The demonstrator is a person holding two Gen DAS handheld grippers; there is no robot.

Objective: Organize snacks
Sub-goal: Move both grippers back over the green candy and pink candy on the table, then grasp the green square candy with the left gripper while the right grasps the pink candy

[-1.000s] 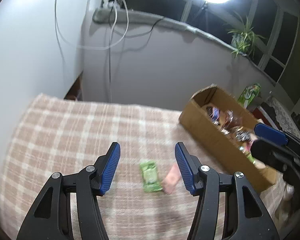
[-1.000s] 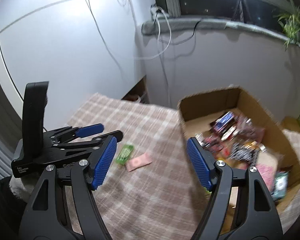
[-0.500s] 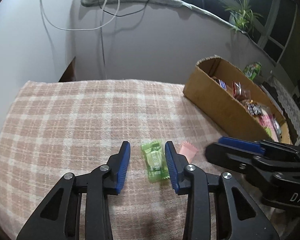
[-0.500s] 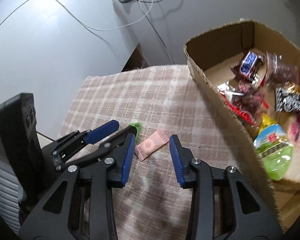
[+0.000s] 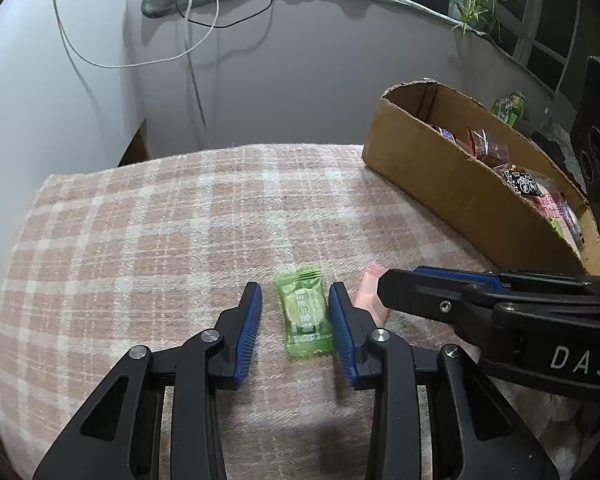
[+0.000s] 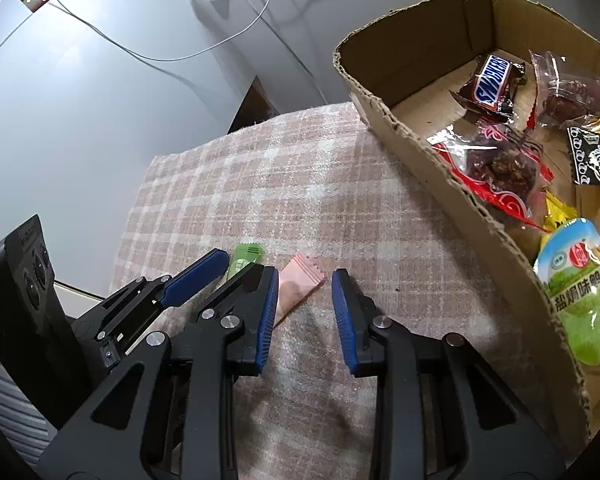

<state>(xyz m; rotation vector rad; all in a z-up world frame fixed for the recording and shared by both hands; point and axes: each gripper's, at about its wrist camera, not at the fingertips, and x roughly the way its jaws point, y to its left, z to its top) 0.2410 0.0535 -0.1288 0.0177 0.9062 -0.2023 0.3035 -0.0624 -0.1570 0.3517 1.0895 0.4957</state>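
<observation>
A green snack packet (image 5: 304,312) lies flat on the plaid cloth (image 5: 180,220). My left gripper (image 5: 295,292) straddles it with closing jaws; the right pad touches its edge and the left pad stands apart. Beside it lies a pink packet (image 6: 302,280), between the closing jaws of my right gripper (image 6: 306,276). The left pad covers part of it and the right pad is clear of it. From the left wrist, the right gripper (image 5: 388,284) reaches in from the right over the pink packet (image 5: 370,280). The right wrist view shows the left gripper (image 6: 240,266) around the green packet (image 6: 246,254).
An open cardboard box (image 5: 440,176) stands at the right on the cloth, holding several snacks, among them a Snickers bar (image 6: 492,80) and a green egg packet (image 6: 580,288). The cloth ends at a white wall with hanging cables (image 5: 188,52). A plant (image 5: 472,0) sits on the sill.
Both grippers have come down close to the cloth and their jaws have narrowed a lot. The left now straddles the green packet and the right the pink one.
</observation>
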